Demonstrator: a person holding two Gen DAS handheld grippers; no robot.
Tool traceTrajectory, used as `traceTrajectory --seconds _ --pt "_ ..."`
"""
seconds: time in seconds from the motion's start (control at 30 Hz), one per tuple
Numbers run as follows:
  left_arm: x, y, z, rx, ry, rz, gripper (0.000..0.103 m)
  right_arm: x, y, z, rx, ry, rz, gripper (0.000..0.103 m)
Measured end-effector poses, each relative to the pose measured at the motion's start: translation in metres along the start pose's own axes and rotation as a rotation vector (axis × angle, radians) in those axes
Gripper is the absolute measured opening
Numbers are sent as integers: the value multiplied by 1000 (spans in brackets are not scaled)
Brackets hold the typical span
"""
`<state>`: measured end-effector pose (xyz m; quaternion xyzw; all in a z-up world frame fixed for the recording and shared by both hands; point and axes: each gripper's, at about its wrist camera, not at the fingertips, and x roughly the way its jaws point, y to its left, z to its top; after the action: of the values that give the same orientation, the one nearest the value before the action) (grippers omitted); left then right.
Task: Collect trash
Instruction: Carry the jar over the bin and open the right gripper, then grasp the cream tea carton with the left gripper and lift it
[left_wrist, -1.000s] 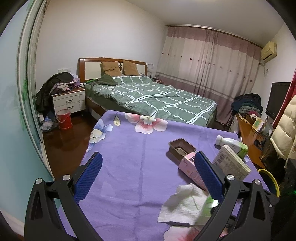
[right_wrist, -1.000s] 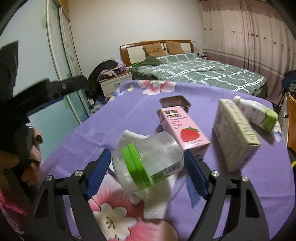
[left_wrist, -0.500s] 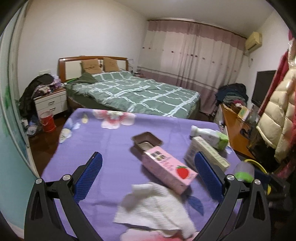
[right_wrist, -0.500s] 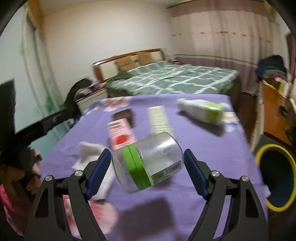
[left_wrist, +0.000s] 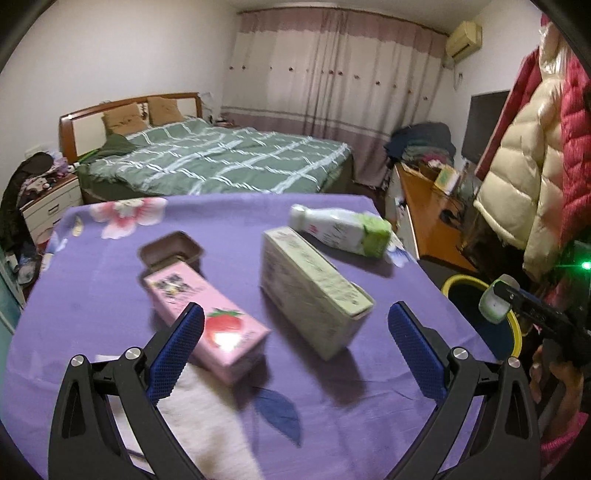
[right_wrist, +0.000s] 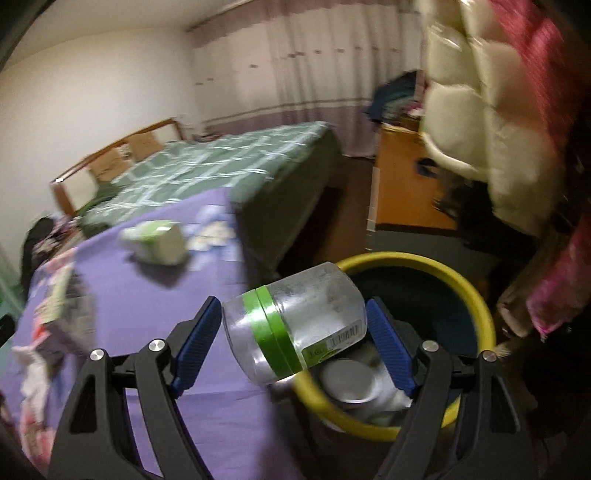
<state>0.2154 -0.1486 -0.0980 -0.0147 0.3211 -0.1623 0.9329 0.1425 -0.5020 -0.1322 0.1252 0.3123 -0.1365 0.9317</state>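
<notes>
Your right gripper clamps the clear plastic jar with the green band, tilted on its side, at the near rim of the yellow-rimmed trash bin; pale trash already lies inside. Your left gripper hangs above the purple tablecloth, jaws wide and holding nothing. Below it lie the pink strawberry carton, the pale box, the white bottle, a brown tray and a white paper towel
</notes>
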Motion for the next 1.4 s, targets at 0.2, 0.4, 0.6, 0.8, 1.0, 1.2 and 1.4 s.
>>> traceTrajectory --seconds 0.2,0.4,0.6,0.8,1.0,1.2,1.4 --pt "21 -21 -4 35 45 9 98 19 -37 -1 54 1 -119 84" --pt "34 -28 -1 41 76 41 98 18 -46 2 76 -24 -116 88" --pt "48 -29 5 28 106 78 86 19 -39 2 76 -28 -78 89" --pt "65 -33 8 19 125 96 73 23 -37 1 77 -18 -58 89" --pt "82 -34 8 20 150 108 56 26 -41 -1 88 -9 -45 89" --pt "81 -31 8 24 134 123 41 26 -41 -2 89 -13 -39 89" --pt "68 -33 8 31 104 89 31 16 -40 -2 87 -35 -35 89"
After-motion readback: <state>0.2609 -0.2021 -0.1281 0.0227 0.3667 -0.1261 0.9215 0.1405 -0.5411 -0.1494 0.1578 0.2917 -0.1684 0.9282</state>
